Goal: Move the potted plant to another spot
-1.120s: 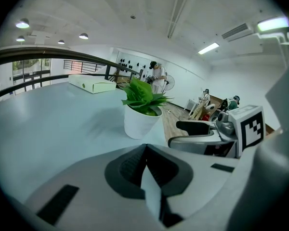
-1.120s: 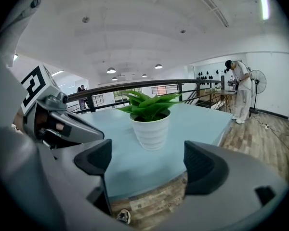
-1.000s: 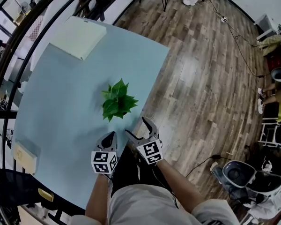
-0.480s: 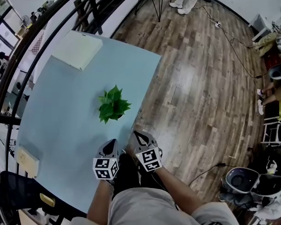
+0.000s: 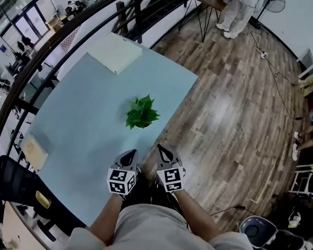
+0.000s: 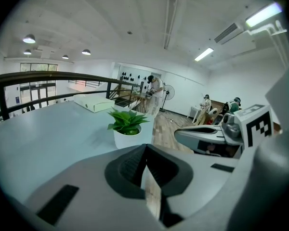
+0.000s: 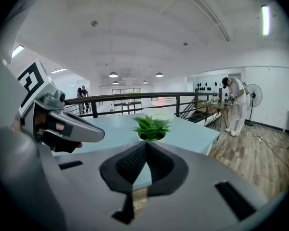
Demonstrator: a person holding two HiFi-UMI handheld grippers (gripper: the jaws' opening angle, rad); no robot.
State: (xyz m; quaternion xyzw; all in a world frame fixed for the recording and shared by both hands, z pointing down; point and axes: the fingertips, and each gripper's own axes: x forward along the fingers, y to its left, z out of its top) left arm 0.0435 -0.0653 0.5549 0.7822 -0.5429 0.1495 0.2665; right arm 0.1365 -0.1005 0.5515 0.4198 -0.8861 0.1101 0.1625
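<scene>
Head view. The potted plant (image 5: 142, 112) stands upright at frame centre on the pale blue worktop (image 5: 78, 129), close to the worktop's right edge, beyond which lies wooden floor (image 5: 235, 103). Bare worktop spreads wide to the plant's left and lower left. A flat pale box (image 5: 115, 53) lies at the far corner, upper left of the plant and well apart from it. A small tan box (image 5: 34, 151) sits at the left edge. A dark curved railing (image 5: 68, 33) borders the upper left side, and a black chair (image 5: 21, 189) stands at lower left.

The left claw (image 5: 130, 155) and right claw (image 5: 161, 151) hang side by side at the worktop's lower right edge, apart from the plant. Both are pressed together and pinch nothing. In each gripper view the plant rises just beyond the closed tips.
</scene>
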